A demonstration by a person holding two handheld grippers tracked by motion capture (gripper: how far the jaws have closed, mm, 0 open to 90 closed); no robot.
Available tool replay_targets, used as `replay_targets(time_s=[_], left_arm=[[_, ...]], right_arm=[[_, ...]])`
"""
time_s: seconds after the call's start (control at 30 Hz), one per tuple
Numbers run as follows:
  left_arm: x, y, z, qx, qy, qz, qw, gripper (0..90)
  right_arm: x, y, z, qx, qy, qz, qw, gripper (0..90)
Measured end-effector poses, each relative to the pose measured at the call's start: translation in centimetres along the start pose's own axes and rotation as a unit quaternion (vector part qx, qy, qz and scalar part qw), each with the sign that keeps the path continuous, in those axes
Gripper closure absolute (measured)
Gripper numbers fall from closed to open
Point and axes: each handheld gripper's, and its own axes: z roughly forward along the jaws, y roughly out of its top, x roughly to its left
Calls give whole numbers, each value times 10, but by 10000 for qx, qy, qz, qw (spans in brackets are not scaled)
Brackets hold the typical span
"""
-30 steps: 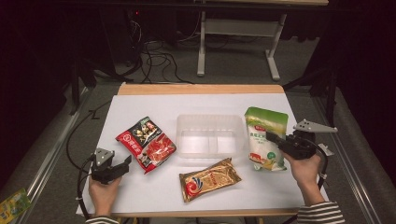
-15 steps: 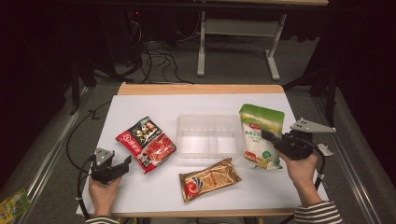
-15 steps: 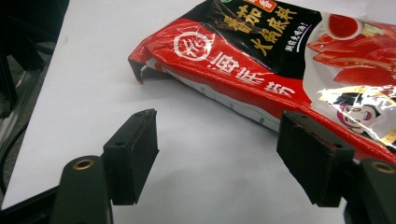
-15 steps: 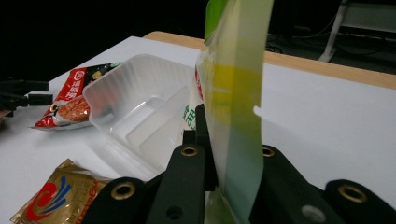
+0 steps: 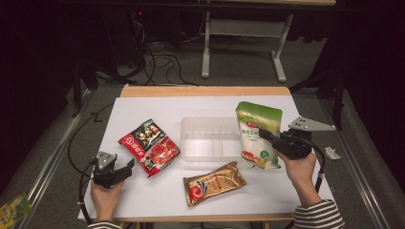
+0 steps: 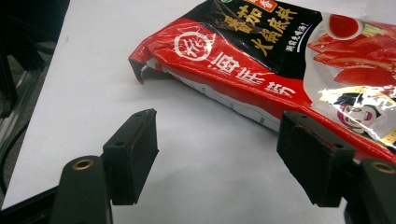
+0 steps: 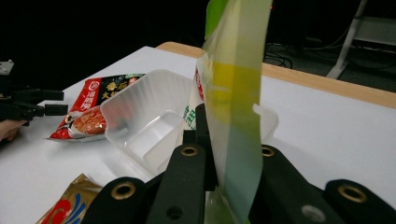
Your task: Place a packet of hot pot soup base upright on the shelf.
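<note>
Right of the clear tray, green pouch lifted off the tabletop, pinched by its side seam in the clenched fingers of the right gripper. Hanging upright and edge-on beside the tray's rim, bottom bulging, top flat. Probably light, soft and crinkly, with slick film likely to slip or swing; best held on the flat sealed edge, well clear of the loose filling. Left of the tray, left gripper resting with fingers released, just short of the red packet. Nearer than the tray, gold packet lying flat.
</note>
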Motion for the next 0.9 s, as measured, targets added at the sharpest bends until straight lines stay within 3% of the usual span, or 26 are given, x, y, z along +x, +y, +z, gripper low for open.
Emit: replay_targets(time_s=[0.47,0.9], left_arm=[[0,0,0,18,-5,-20,10000,294],[0,0,0,-21,-17,-26,10000,295]], right_arm=[[6,14,24,-31,87,10,10000,885],[7,23,43,31,0,53,10000,884]])
